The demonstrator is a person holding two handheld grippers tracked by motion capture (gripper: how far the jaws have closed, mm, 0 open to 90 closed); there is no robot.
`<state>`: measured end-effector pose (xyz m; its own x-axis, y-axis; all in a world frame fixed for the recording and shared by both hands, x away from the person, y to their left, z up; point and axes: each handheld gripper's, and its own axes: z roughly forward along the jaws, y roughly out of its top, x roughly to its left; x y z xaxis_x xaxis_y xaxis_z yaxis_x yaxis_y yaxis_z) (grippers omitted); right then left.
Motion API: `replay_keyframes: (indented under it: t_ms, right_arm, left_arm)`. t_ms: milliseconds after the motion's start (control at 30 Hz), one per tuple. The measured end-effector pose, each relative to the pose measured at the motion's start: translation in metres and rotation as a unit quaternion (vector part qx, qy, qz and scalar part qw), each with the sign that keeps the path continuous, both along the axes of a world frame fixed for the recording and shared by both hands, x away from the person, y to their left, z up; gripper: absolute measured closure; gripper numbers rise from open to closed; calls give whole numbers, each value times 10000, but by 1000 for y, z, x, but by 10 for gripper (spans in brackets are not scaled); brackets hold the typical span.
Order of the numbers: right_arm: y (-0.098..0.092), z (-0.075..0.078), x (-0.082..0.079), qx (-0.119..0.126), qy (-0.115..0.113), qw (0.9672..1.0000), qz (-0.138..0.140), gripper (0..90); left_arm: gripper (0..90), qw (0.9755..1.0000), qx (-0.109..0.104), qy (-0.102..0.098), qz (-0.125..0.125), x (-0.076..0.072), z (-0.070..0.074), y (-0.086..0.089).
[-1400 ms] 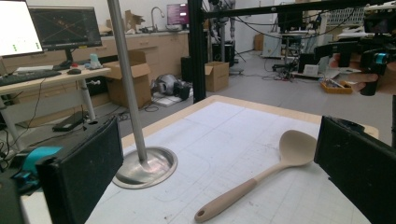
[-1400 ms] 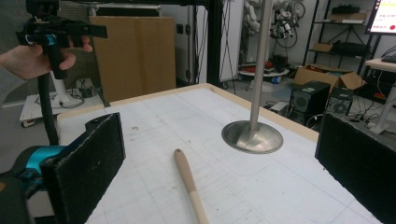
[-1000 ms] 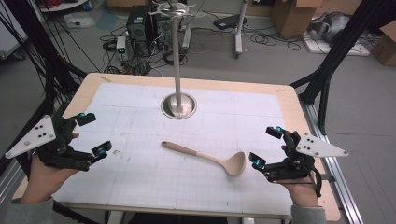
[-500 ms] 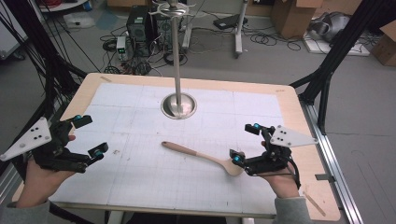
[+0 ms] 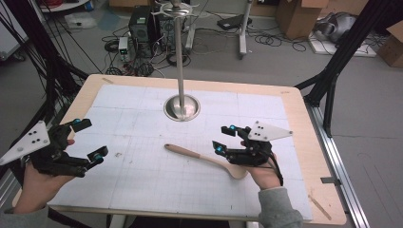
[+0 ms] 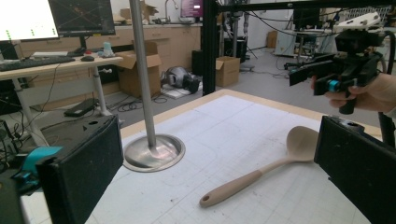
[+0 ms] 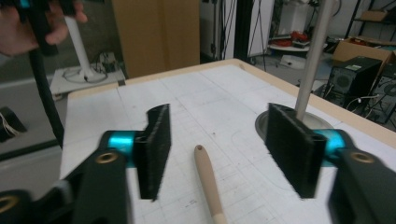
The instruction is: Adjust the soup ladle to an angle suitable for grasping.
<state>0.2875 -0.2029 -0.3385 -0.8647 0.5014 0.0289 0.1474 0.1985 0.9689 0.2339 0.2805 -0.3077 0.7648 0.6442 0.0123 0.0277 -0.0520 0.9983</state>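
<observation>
Low in the centre-right of the high view, the right hand-held gripper (image 5: 227,138) hangs over the wooden spoon (image 5: 207,160). Its jaws have just been closing and stand part-way apart on either side of the handle, pads clear of it. The spoon lies flat on the worktop (image 5: 142,175), bowl toward the lower right, handle end toward the centre. At lower left, the left hand-held gripper (image 5: 85,141) is released, jaws wide and well apart from the spoon. Farther up, a metal pole (image 5: 179,52) rises from a round base (image 5: 182,108). Beyond lie cables, a computer tower (image 5: 142,23) and cardboard boxes (image 5: 297,16) on the floor.
</observation>
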Motion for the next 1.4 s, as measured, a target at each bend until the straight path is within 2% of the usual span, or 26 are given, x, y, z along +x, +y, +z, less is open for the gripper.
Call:
replay_keyframes:
  t_ms: [67,133,167,300,500,600,633,833,1133,1233,1300,1400]
  right_arm:
    - [10,-3,7,-119,2,9999,64,547]
    - [13,-4,9,-140,26,9999,68,577]
    - [17,-7,14,-147,26,9999,47,638]
    - [23,-11,20,-163,77,9998,46,707]
    - [35,-21,33,-331,181,9993,66,835]
    - [39,-24,36,-355,211,9991,91,870]
    - [43,-27,40,-435,240,9987,85,891]
    - [50,-35,47,-505,336,9981,135,892]
    - [66,-50,58,-777,515,9953,270,894]
    - [74,-56,61,-940,615,9932,313,895]
    - [85,-63,63,-1137,699,9902,410,896]
    - [91,-67,66,-1218,727,9887,492,897]
  left_arm:
    - [18,10000,12,-5,12,-1,0,1]
    - [18,10000,-2,-1,29,-1,0,3]
    - [18,10000,-13,0,34,-2,0,4]
    - [18,10000,-32,8,74,-4,0,8]
    - [18,9999,-36,32,157,-8,0,13]
    - [18,9998,-14,30,197,-10,-1,17]
    - [18,9997,-43,40,217,-11,-1,18]
    - [18,9996,-11,67,265,-15,-2,22]
    - [18,9993,-31,85,351,-19,-3,30]
    - [18,9993,-45,92,363,-19,-3,31]
    - [18,9993,-56,100,362,-19,-4,31]
    - [18,9993,-51,111,356,-19,-4,31]
